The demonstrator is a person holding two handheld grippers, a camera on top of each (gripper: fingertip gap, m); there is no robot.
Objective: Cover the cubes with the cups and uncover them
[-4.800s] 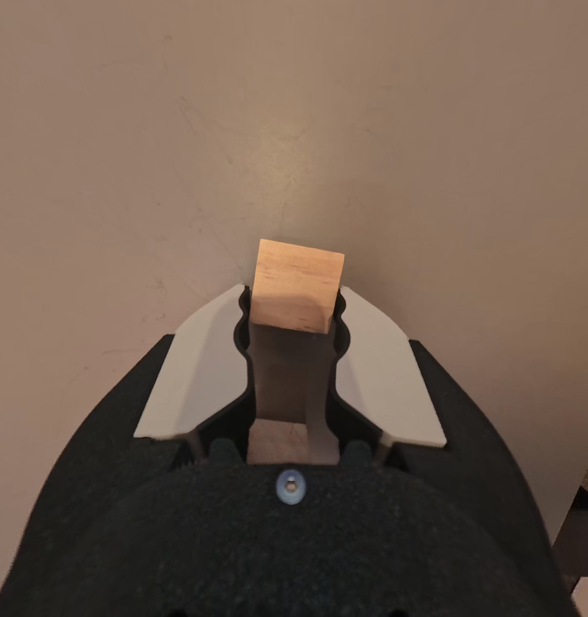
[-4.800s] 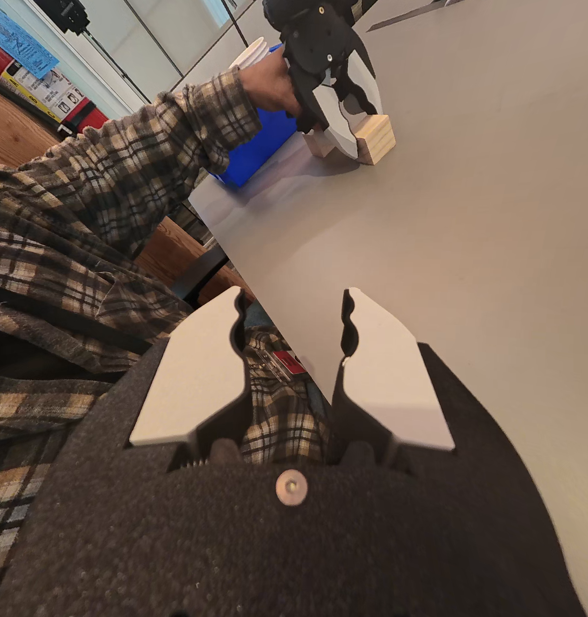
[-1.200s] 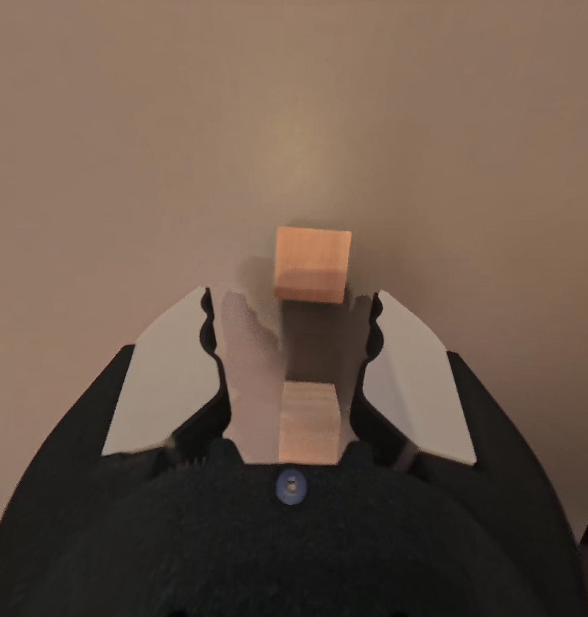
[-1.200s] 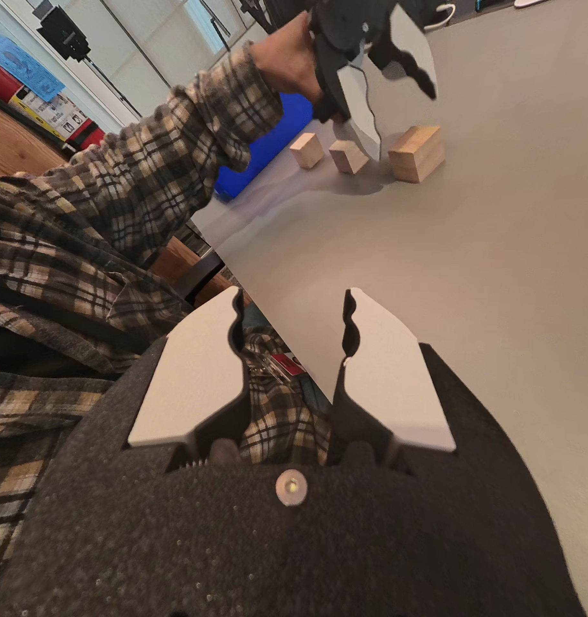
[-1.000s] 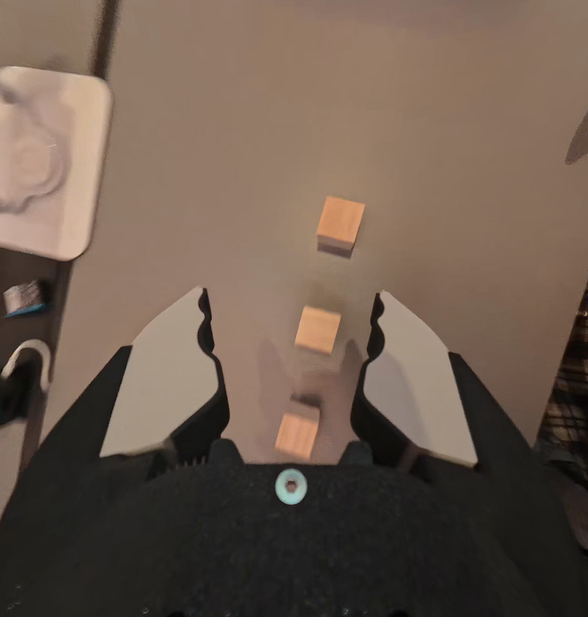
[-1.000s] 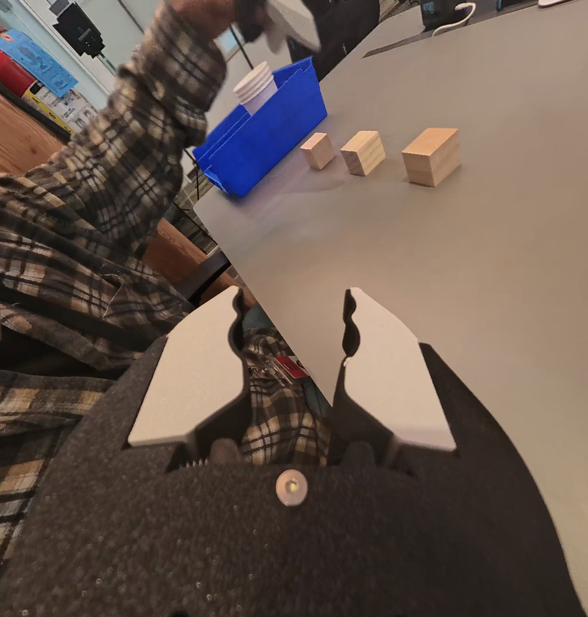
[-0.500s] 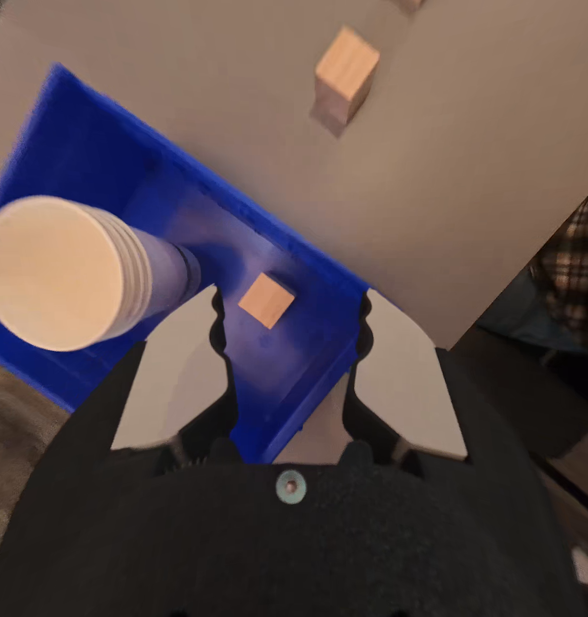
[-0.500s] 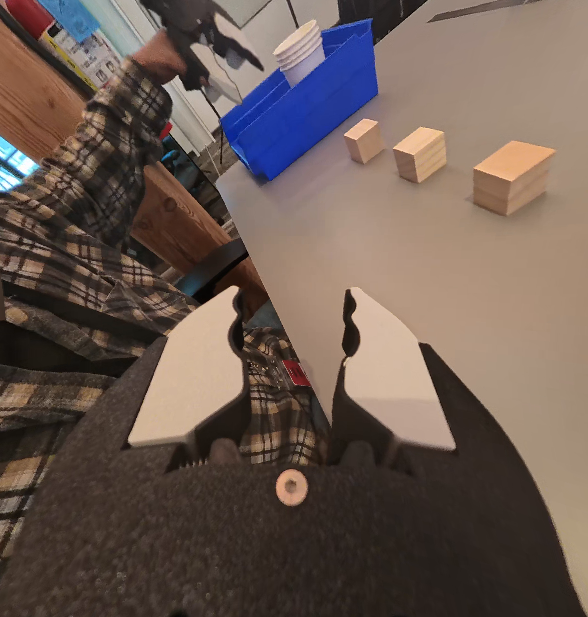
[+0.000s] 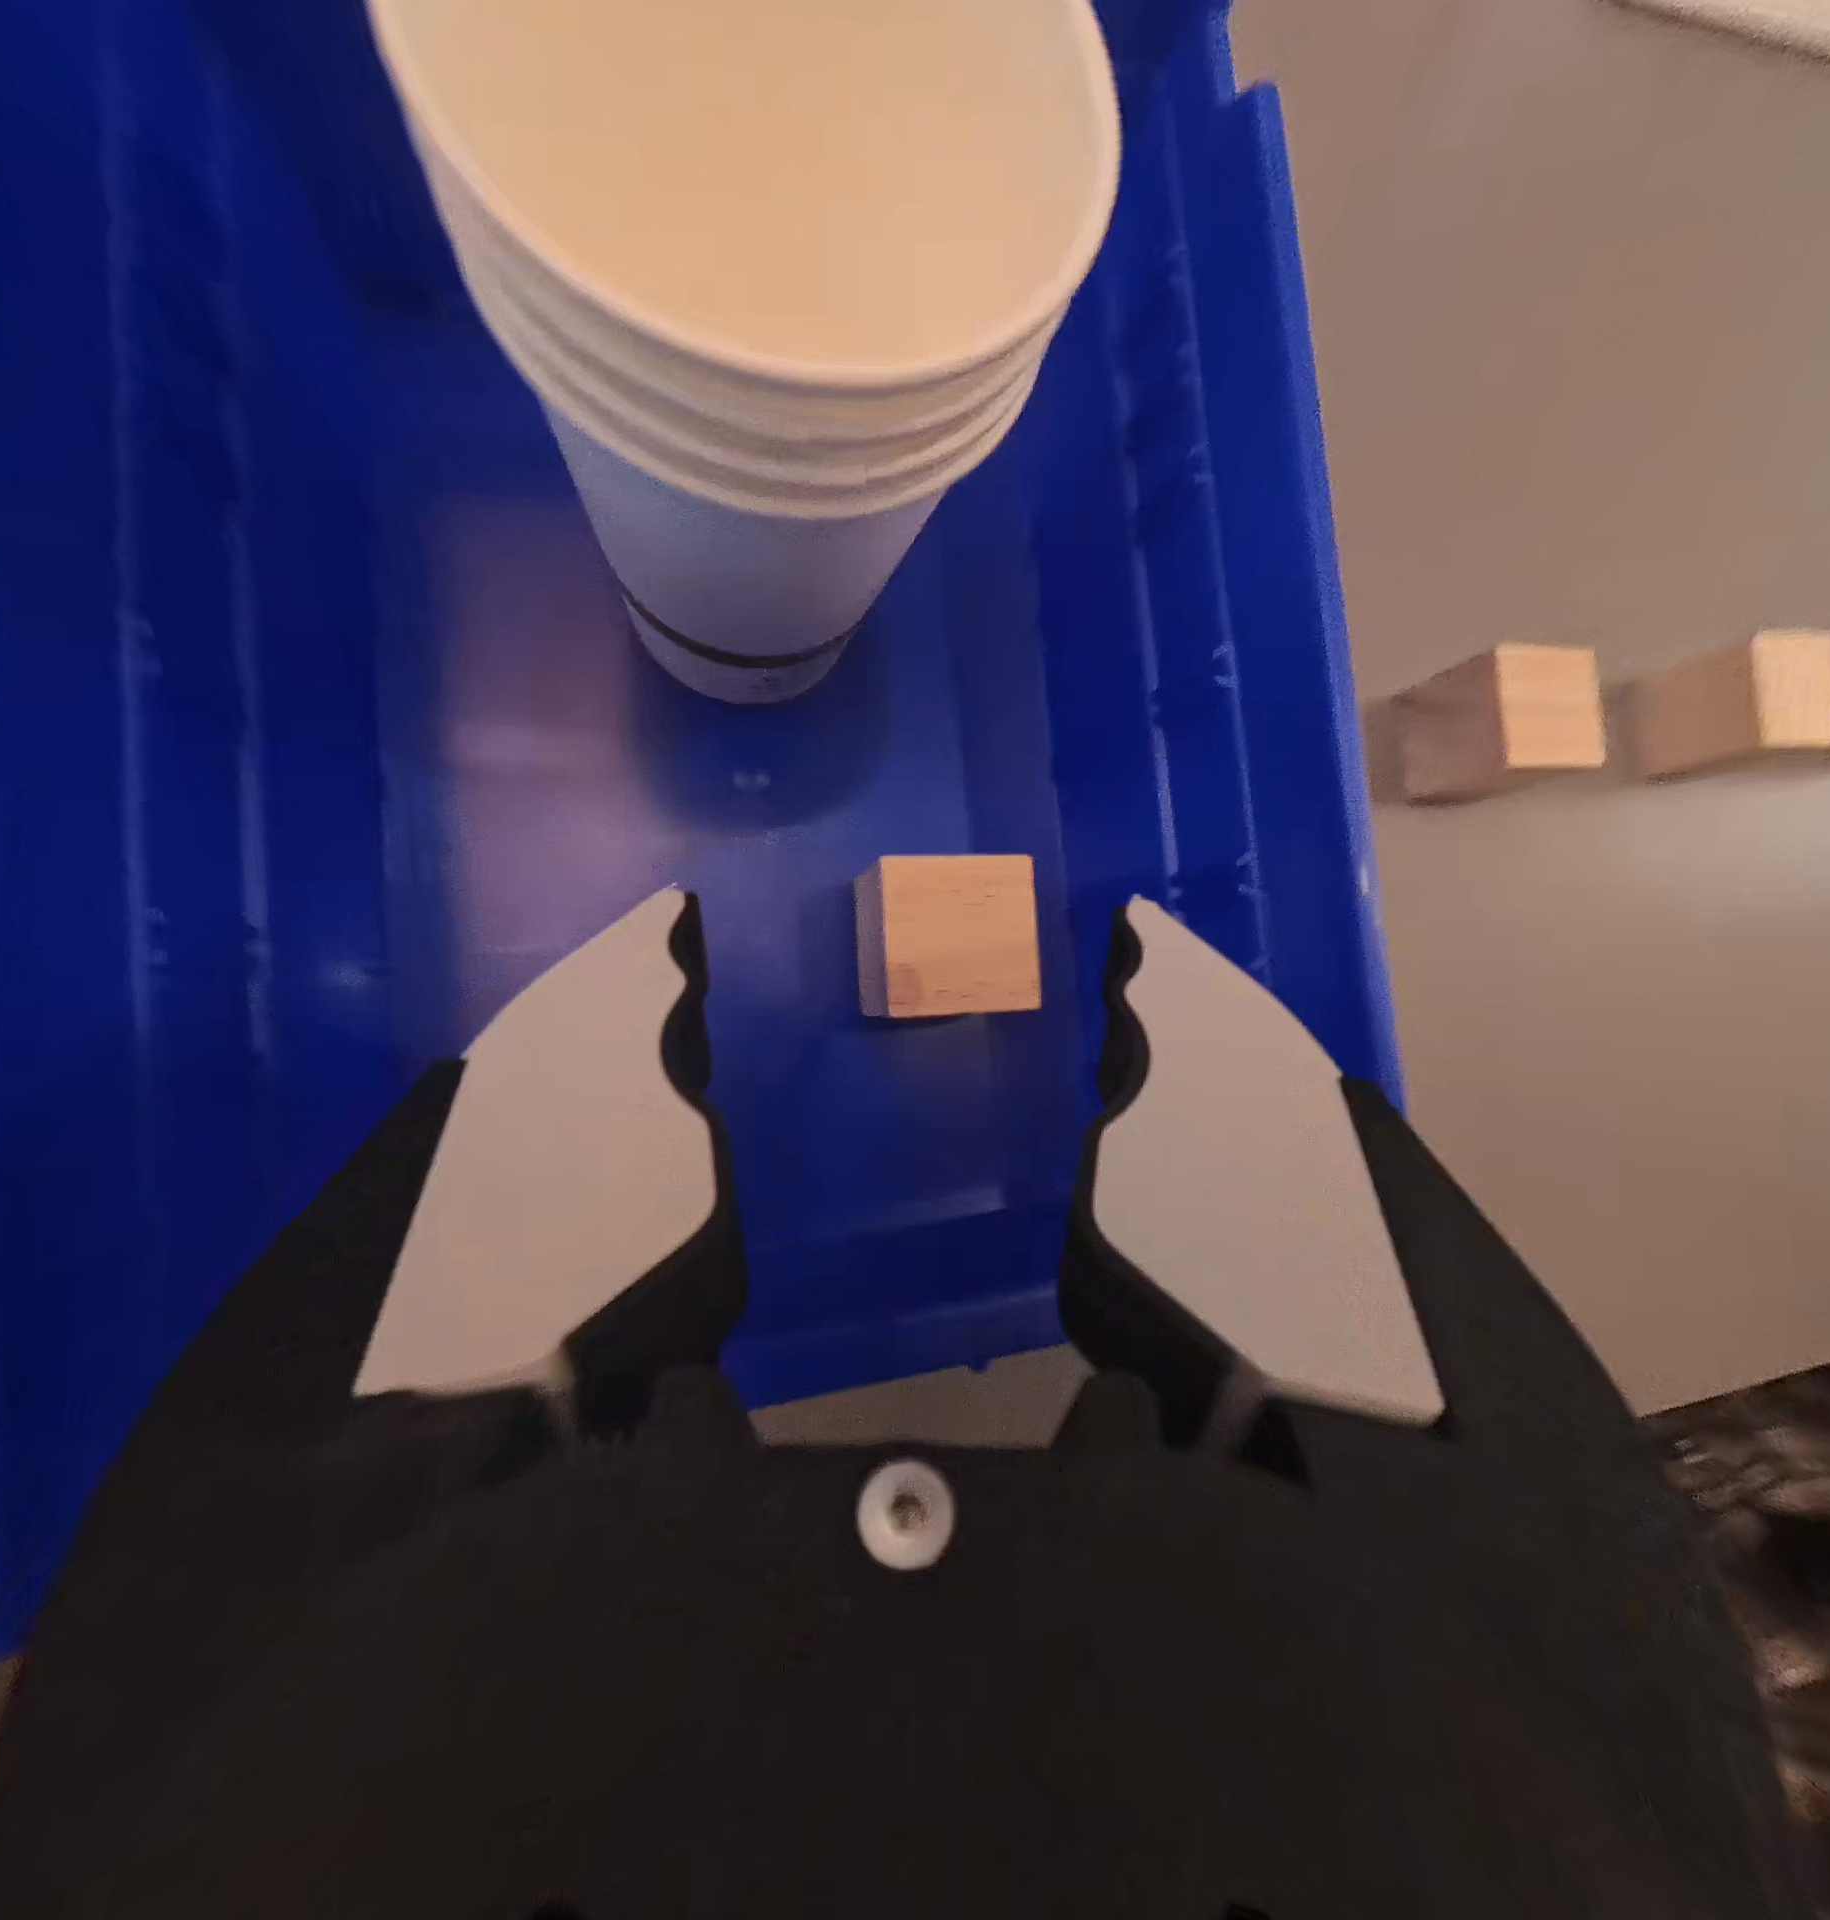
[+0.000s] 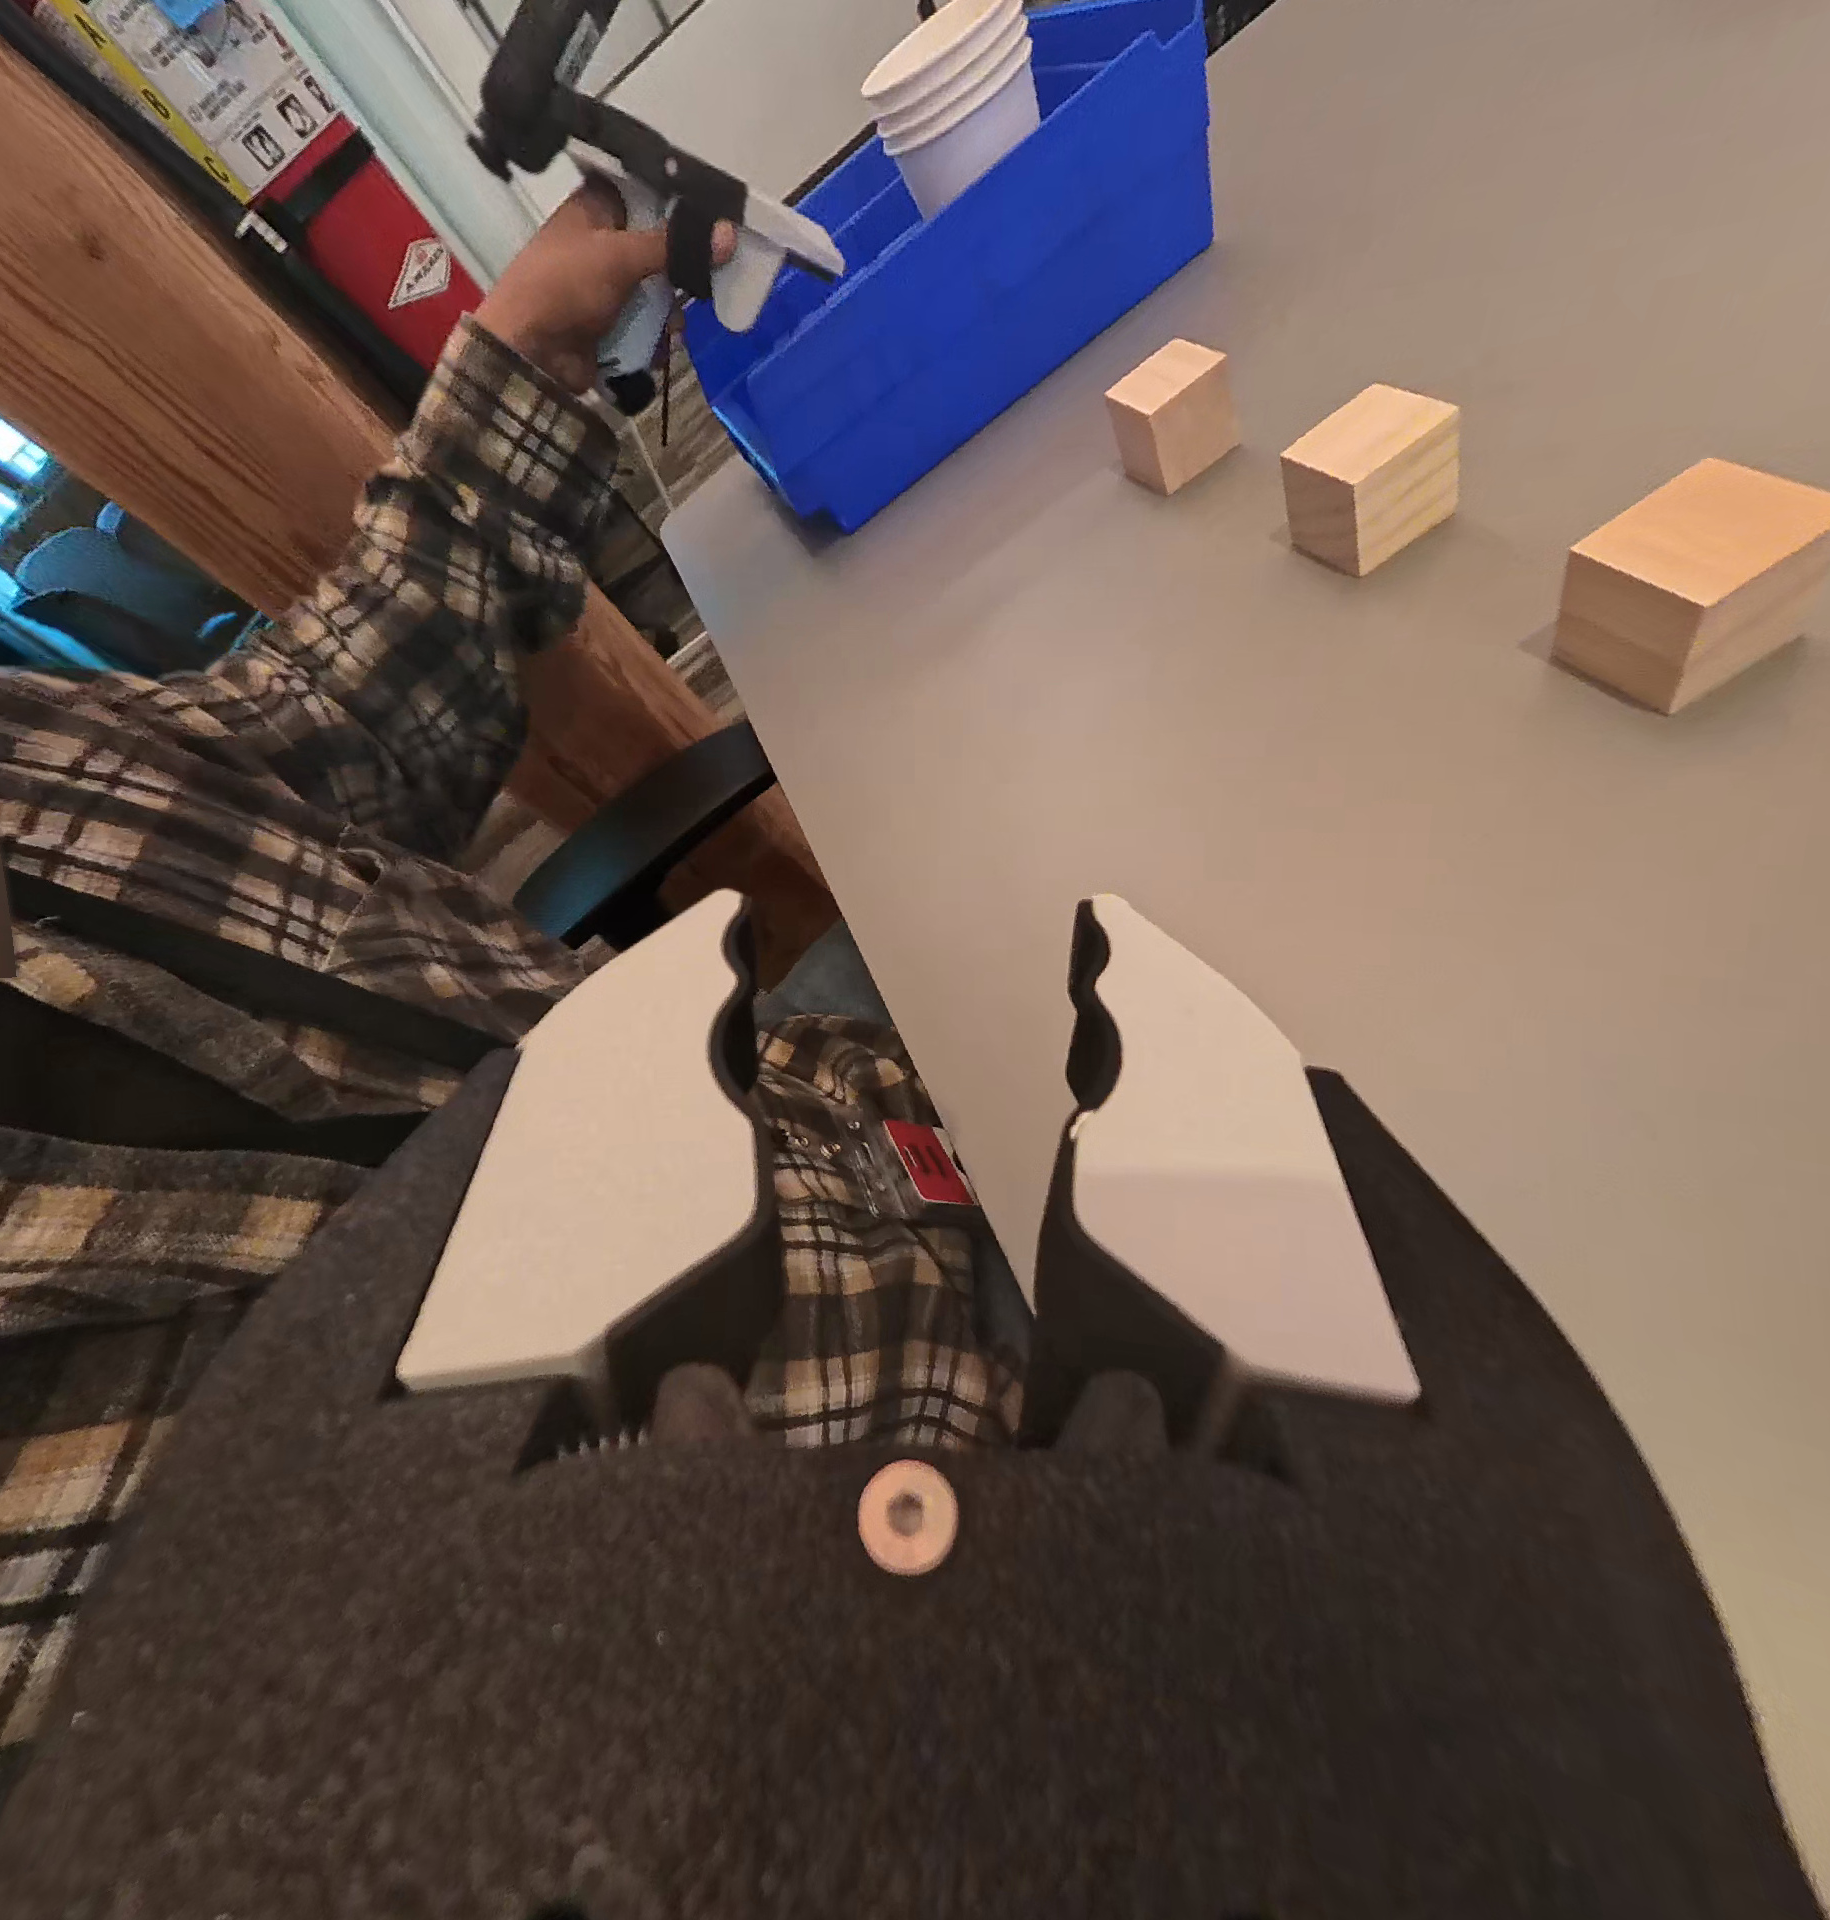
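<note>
At 12 o'clock from the left gripper (image 9: 900,914), jaws apart and empty, nested paper cups (image 9: 776,343) stand in the blue bin (image 9: 163,727); light and crushable, best pinched gently at the rim

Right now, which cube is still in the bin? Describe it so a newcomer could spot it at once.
Find the blue bin at the table's corner, with the stack of white paper cups standing in it. On the bin floor, just beside the stack's base, lies one small wooden cube. It is the only cube inside the bin; the other three cubes sit in a row on the bare table.
</note>
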